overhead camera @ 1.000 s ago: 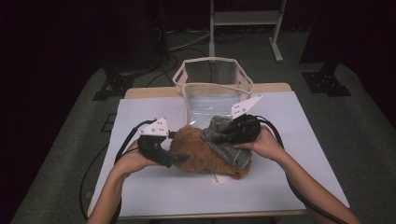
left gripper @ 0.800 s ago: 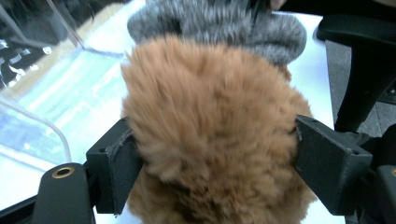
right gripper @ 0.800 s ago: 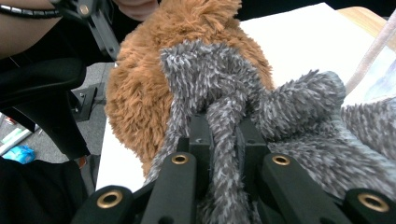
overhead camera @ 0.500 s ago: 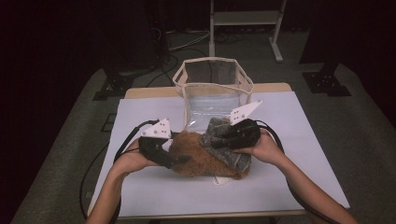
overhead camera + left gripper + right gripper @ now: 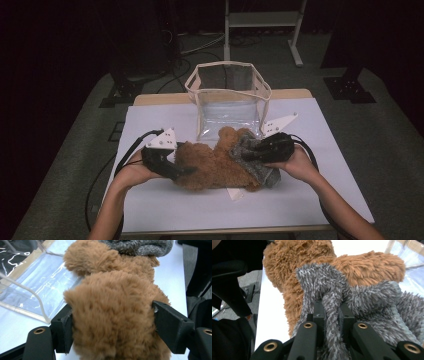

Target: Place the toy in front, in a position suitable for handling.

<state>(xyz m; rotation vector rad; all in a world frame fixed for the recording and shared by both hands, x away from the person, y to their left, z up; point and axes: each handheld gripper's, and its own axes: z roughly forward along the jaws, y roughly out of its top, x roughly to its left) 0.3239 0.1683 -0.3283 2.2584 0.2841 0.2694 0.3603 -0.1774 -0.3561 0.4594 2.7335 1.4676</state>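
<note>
A brown plush bear (image 5: 212, 167) lies on its side in the middle of the white table (image 5: 310, 200). A grey fuzzy garment (image 5: 262, 170) covers its right end. My left gripper (image 5: 186, 172) holds the bear's left end. In the left gripper view both pads (image 5: 63, 326) press into the brown fur (image 5: 112, 310), and the jaws have just been closing a little on it. My right gripper (image 5: 248, 154) is shut on a fold of the grey garment (image 5: 367, 297), which is pinched between its jaws (image 5: 332, 312) with the bear (image 5: 367, 267) behind it.
A clear plastic bag with a beige rim (image 5: 227, 95) stands open at the back of the table, just behind the bear, and its wall (image 5: 37, 285) lies close to my left gripper. A white tag (image 5: 233, 193) pokes out beneath the bear. Cables trail from both grippers.
My right gripper has dropped slightly and come toward the near edge with the grey fabric in it. The left hand has stayed where it was on the bear.
</note>
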